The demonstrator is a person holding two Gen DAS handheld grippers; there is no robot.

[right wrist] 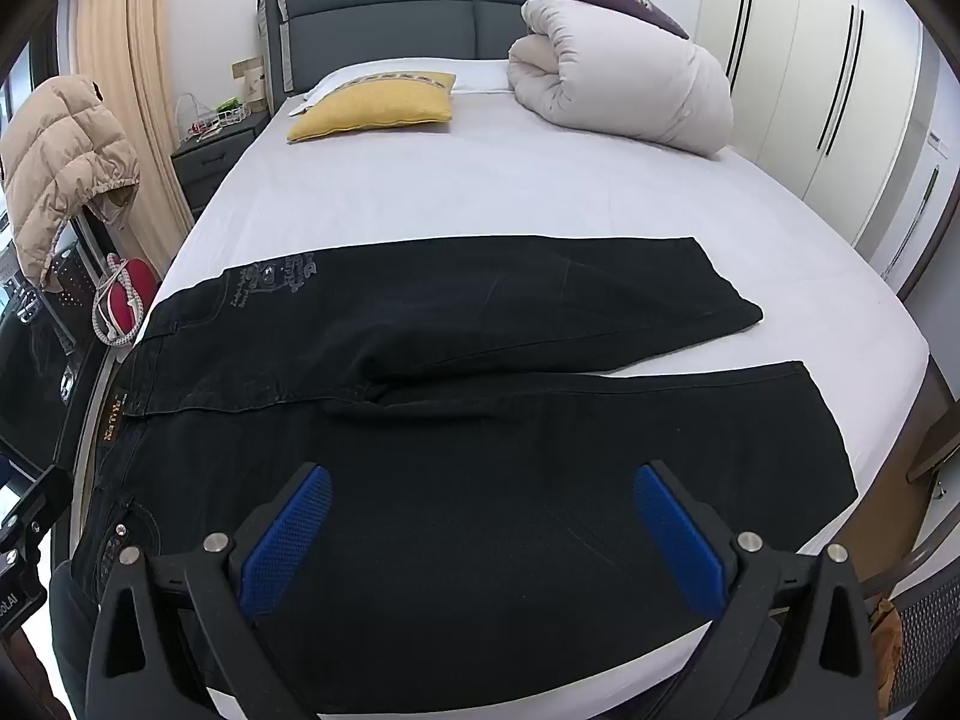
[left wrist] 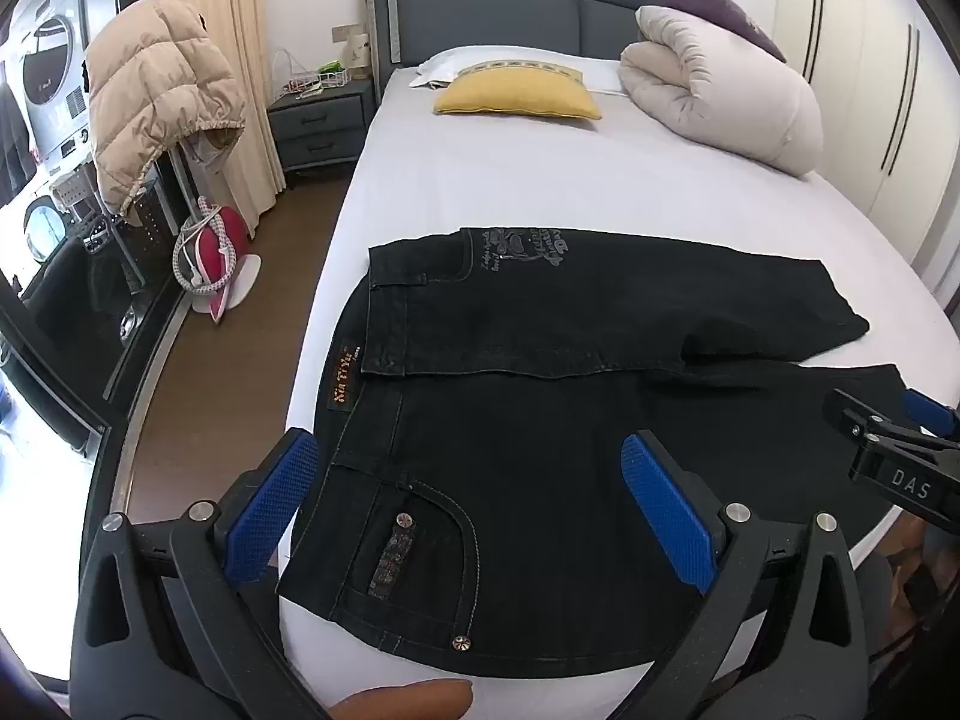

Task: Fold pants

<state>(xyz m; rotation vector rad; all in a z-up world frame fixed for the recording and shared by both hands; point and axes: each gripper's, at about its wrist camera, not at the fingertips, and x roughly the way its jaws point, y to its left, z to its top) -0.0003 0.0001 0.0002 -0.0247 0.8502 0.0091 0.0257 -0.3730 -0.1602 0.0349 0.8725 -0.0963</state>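
1. Black pants [left wrist: 540, 420] spread flat across the near end of the bed [left wrist: 540, 180], waistband at frame left, legs running right.
2. Left gripper [left wrist: 468, 516] fingers released, spread wide above the waist pocket, no contact.
3. Right gripper [right wrist: 480, 534] fingers released, hovering over the near leg.
4. Yellow pillow [right wrist: 378, 105] and rolled duvet [right wrist: 624, 84] at frame top, well apart from the pants.

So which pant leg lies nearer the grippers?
The lower leg, beside the bed's front edge; the other leg lies farther up, toward the pillows.
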